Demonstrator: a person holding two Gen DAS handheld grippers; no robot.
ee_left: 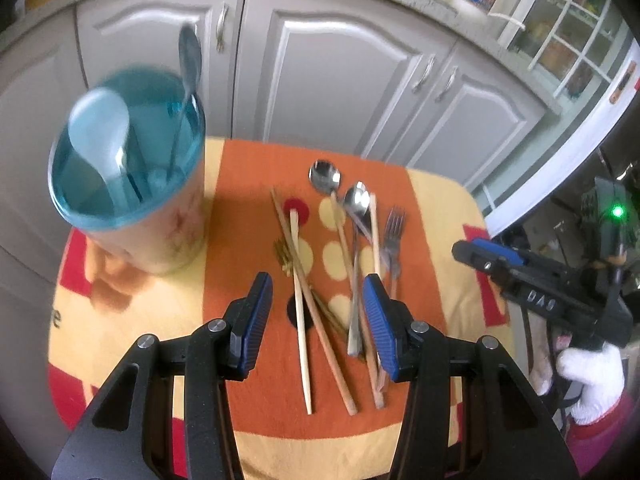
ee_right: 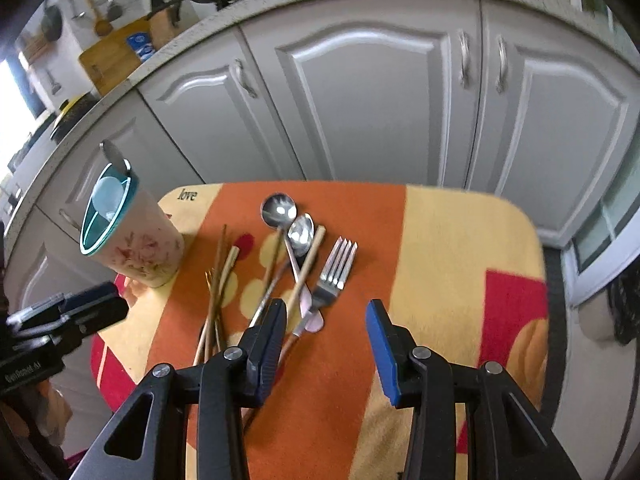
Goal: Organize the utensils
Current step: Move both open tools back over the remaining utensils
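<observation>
Loose utensils lie on an orange-and-yellow cloth point(ee_left: 248, 184): two metal spoons point(ee_left: 325, 176) point(ee_right: 279, 210), a steel fork point(ee_left: 394, 232) point(ee_right: 336, 268), several wooden chopsticks point(ee_left: 298, 280) point(ee_right: 218, 280) and a small gold fork point(ee_left: 282, 256). A pale holder cup with a blue rim point(ee_left: 132, 184) point(ee_right: 132, 236) stands at the left, with a white spoon and a metal spoon in it. My left gripper point(ee_left: 320, 312) hovers open above the chopsticks. My right gripper point(ee_right: 326, 336) is open over the cloth just right of the fork, holding nothing.
Grey cabinet doors point(ee_left: 340, 80) stand close behind the small table. In the left wrist view a white-gloved hand point(ee_left: 592, 376) carries my right gripper point(ee_left: 480, 254) past the table's right edge. My left gripper point(ee_right: 100, 308) shows at the left of the right wrist view.
</observation>
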